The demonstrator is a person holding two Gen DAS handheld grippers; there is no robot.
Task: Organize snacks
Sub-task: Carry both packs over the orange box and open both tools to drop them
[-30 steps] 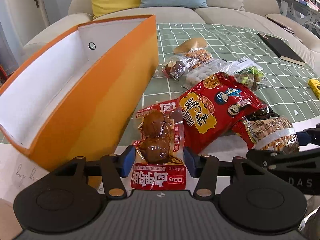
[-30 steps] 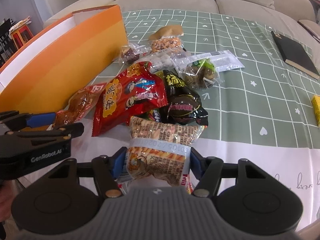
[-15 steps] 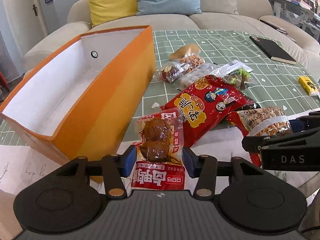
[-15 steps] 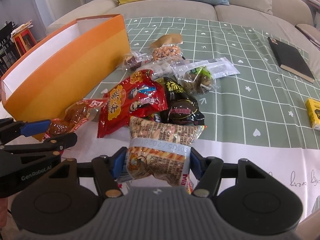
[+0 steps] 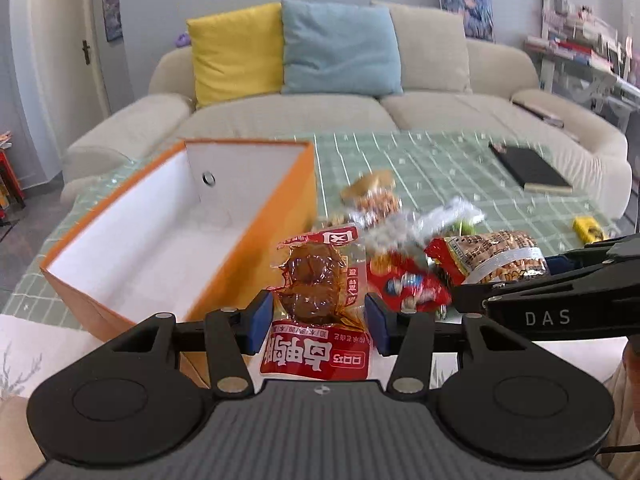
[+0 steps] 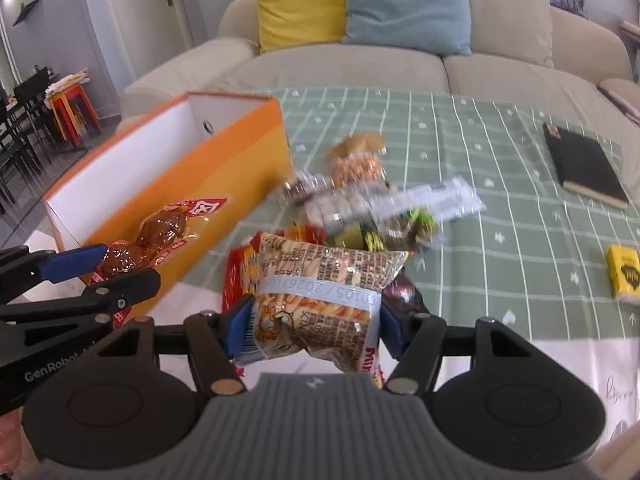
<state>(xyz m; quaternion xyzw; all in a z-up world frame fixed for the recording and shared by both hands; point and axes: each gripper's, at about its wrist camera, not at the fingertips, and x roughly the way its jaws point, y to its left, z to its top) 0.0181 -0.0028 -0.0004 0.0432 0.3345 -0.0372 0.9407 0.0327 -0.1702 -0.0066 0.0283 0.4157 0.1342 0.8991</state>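
Note:
My left gripper (image 5: 319,322) is shut on a clear-and-red packet of brown braised eggs (image 5: 316,280), held in the air just right of the near end of the orange box (image 5: 276,216). That box is open-topped, white inside, with nothing seen in it. My right gripper (image 6: 314,326) is shut on a printed snack bag with a pale band (image 6: 320,300), lifted above the snack pile (image 6: 360,204). In the right wrist view the left gripper (image 6: 116,266) shows with the egg packet (image 6: 160,232) in front of the orange box (image 6: 240,148).
Several wrapped snacks lie on the green checked tablecloth (image 6: 480,148), among them a red bag (image 5: 408,284). A black notebook (image 6: 584,164) and a yellow pack (image 6: 624,276) lie at the right. A beige sofa (image 5: 360,108) stands behind the table.
Both grippers have risen from the table with their packets. The views now tilt up, so the sofa and cushions fill the top and the box's inside shows.

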